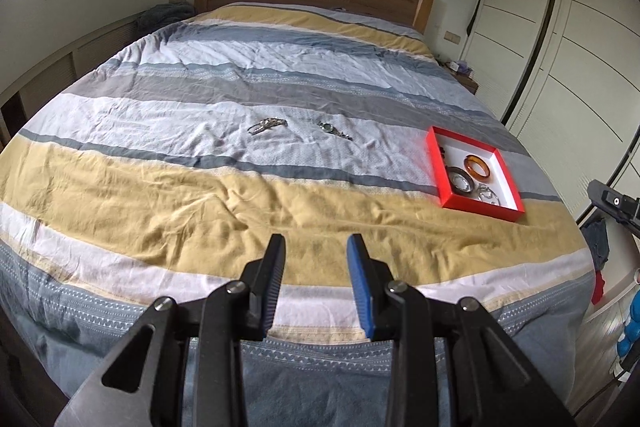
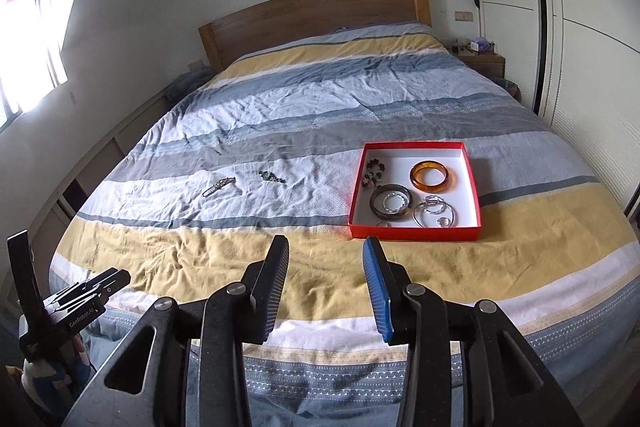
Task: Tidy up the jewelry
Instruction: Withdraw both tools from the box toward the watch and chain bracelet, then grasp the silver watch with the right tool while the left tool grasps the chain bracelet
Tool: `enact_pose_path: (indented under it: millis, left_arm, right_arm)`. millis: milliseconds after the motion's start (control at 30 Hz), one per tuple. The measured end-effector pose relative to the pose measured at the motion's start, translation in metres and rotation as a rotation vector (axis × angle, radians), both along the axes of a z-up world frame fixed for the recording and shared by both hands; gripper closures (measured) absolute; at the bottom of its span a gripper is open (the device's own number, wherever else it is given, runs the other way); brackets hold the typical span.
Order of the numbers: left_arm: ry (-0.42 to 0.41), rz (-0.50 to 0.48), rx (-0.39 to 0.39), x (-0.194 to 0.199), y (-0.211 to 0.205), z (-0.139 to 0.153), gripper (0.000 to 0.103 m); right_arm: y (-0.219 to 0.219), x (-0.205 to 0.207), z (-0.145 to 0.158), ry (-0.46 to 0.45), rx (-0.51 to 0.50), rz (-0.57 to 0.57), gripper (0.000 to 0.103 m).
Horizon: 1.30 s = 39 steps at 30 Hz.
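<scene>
Two loose pieces, a silver bracelet point(image 2: 219, 185) and a watch point(image 2: 271, 176), lie on the bed point(image 2: 320, 99) left of my red tray point(image 2: 414, 231). Both my left gripper point(image 1: 316, 247) and right gripper point(image 2: 326, 249) hover with jaws spread, holding nothing.

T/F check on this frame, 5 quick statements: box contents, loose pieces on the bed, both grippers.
1. The amber bangle lies inside the red box. True.
2. Two jewelry pieces lie loose on the bedspread, left of the box. True: a silver piece and a watch-like piece.
3. The left gripper is shut on a bracelet. False: it is open and holds nothing.
4. The red box has its lid on. False: it is open-topped, contents showing.
5. The right gripper is inside the box. False: it is open, short of the box's near edge.
</scene>
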<state>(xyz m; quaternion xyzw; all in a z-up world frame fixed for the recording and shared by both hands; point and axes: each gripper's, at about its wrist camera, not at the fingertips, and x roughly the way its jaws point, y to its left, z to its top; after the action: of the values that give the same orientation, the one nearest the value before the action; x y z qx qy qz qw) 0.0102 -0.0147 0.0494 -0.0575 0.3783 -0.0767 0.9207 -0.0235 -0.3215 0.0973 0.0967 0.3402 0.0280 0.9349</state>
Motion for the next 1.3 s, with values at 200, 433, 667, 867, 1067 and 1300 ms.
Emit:
enact_pose_path:
  millis: [200, 433, 667, 867, 1067, 1300]
  left_arm:
    - [-0.003, 0.075, -0.013, -0.01, 0.029, 0.001, 0.072]
    - [0.05, 0.145, -0.05, -0.008, 0.06, -0.009, 0.066]
    - [0.07, 0.104, -0.083, 0.008, 0.066, -0.021, 0.066]
    - [0.055, 0.044, -0.056, 0.052, 0.067, -0.022, 0.066]
    - [0.074, -0.009, -0.032, 0.13, 0.068, -0.036, 0.066]
    - [0.091, -0.1, -0.001, 0.234, 0.055, -0.062, 0.066]
  right_arm:
    - [0.016, -0.007, 0.006, -0.01, -0.025, 0.03, 0.063]
    - [0.028, -0.003, 0.003, 0.0, -0.038, 0.065, 0.062]
    - [0.041, 0.024, -0.014, 0.057, -0.057, 0.129, 0.062]
    - [0.062, 0.074, -0.028, 0.101, -0.102, 0.231, 0.062]
    - [0.084, 0.147, -0.052, 0.144, -0.119, 0.325, 0.062]
    - [0.105, 0.246, -0.089, 0.19, -0.117, 0.393, 0.062]
